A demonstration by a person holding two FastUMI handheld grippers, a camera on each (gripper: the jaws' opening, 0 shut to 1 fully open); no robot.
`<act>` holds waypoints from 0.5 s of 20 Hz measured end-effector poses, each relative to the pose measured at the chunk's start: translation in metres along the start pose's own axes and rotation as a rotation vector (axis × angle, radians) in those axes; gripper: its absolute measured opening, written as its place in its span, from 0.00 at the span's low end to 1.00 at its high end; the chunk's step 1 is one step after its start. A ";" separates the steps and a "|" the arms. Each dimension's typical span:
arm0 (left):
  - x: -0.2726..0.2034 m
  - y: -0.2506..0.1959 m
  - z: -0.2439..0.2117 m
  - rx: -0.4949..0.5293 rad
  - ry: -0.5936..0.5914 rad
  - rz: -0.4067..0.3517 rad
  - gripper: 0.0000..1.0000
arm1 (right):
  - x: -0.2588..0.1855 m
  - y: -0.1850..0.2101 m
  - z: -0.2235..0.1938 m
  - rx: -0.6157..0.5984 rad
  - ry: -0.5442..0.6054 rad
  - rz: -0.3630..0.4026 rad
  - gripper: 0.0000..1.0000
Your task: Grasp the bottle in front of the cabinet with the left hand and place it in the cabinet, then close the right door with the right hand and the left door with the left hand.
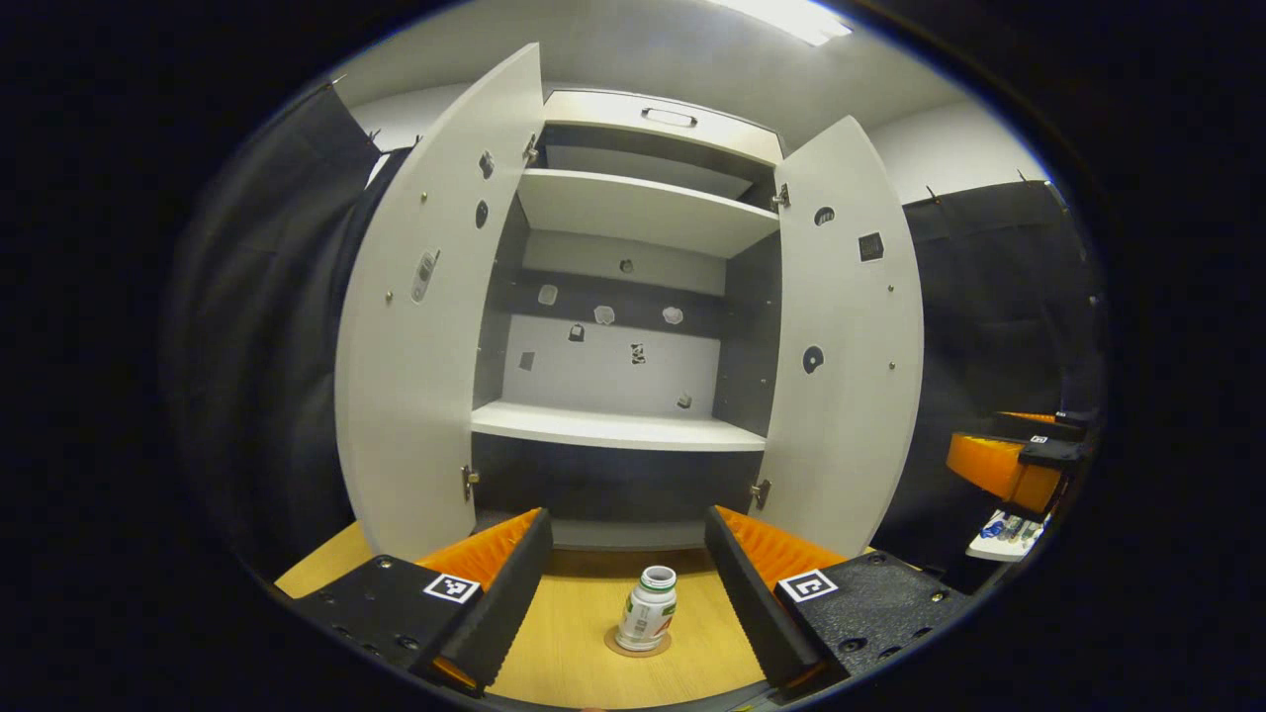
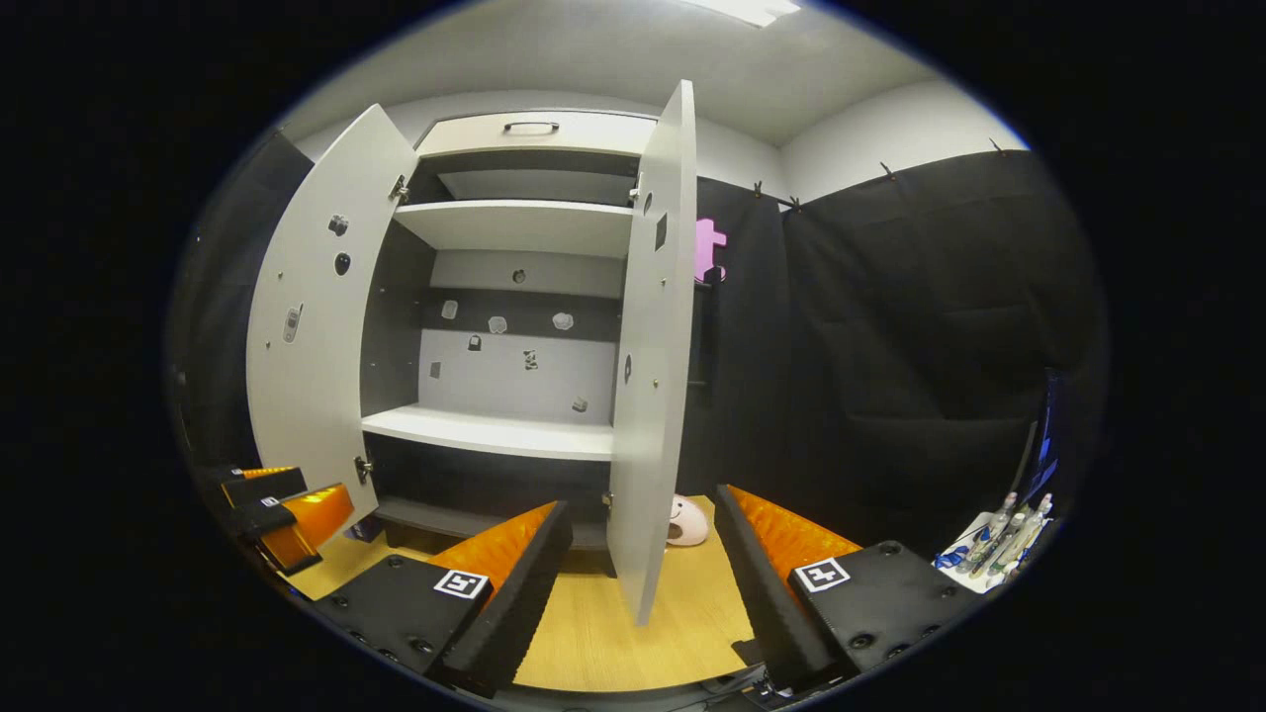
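Bottle (image 1: 647, 610) upright on desk (image 1: 574, 633) before the cabinet (image 1: 633, 396), both doors open. Left gripper (image 1: 628, 593) and right gripper (image 2: 643, 583) jaws released, holding nothing.

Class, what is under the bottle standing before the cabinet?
The bottle stands upright on a round disc on the wooden table. The disc's centre is covered by the bottle.

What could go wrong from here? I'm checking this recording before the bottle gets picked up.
1. The bottle is small, upright and standing free on the table; a slightly off-centre approach by the open left gripper might tip it.
2. The right door stands edge-on between the open right gripper fingers, so a careless move could knock it.
3. The left door flanks the opening, so the bottle's path to the shelf looks fairly narrow.
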State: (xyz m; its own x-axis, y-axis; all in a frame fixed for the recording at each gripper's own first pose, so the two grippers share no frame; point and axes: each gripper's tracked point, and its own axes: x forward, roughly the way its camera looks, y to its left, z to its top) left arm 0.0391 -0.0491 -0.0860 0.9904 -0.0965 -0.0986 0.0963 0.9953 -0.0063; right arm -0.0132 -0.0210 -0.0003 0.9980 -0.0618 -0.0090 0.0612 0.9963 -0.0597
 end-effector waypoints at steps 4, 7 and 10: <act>0.035 -0.019 -0.051 -0.022 0.083 -0.044 0.95 | -0.001 -0.016 -0.001 -0.012 0.010 -0.042 0.96; 0.056 -0.022 -0.086 -0.021 0.132 -0.048 0.95 | -0.003 -0.031 -0.001 -0.022 0.009 -0.076 0.96; 0.077 -0.026 -0.122 -0.017 0.190 -0.058 0.95 | -0.002 -0.042 -0.003 -0.029 0.017 -0.104 0.96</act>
State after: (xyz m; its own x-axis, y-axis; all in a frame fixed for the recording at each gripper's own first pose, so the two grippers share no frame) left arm 0.1009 -0.0822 -0.2145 0.9468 -0.1528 -0.2832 0.1492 0.9882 -0.0344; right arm -0.0179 -0.0629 -0.0009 0.9859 -0.1664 -0.0179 0.1642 0.9824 -0.0897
